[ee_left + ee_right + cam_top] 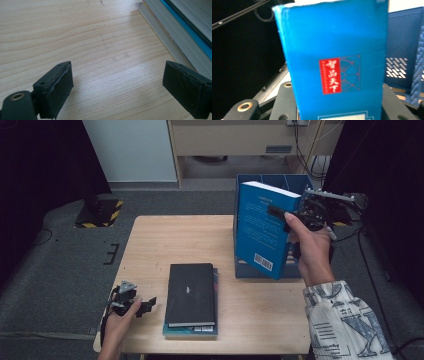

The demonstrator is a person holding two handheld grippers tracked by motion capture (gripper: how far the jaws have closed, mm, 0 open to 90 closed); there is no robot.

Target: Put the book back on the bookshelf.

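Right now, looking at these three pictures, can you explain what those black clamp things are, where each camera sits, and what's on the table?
A person holds a hand-operated gripper in each hand. One camera looks down from above; the others ride on the grippers. In the high view, the right gripper is clamped on a blue book, held upright in front of a blue file box. Its own view shows the book's spine close up. The left gripper rests open on the wooden table, holding nothing. Beside it lies a black book stacked on another book.
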